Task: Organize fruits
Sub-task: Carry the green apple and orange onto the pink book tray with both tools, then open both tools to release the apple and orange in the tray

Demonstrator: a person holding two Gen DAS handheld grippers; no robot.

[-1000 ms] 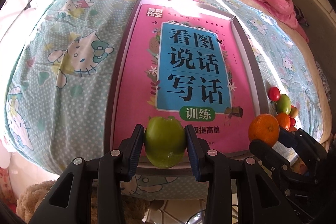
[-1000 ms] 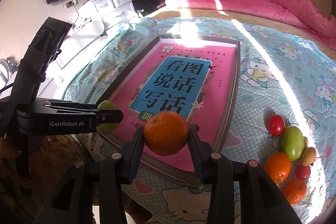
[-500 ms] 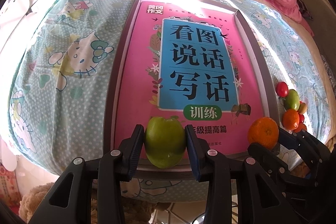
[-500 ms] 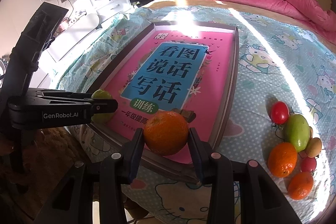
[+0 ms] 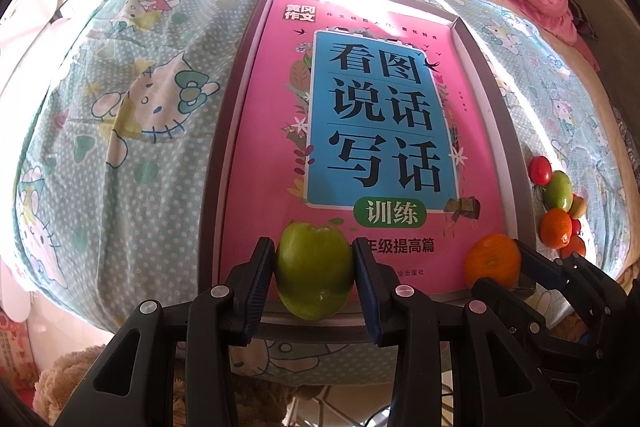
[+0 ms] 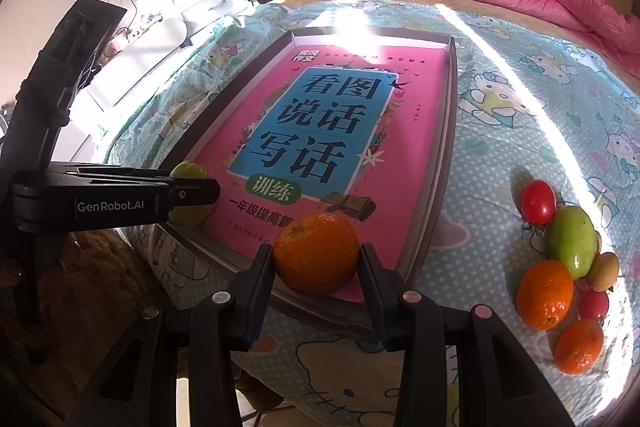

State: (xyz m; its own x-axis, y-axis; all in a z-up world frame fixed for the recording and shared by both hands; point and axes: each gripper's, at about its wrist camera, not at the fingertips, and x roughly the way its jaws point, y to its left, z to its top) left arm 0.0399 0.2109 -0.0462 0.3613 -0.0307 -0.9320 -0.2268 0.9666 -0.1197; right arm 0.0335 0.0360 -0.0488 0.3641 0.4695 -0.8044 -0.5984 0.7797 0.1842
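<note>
While both point steeply down over the tray's near end, the left gripper clamps a green fruit and the right gripper an orange — fruit undersides hidden, the spare pile overlapping itself.
</note>
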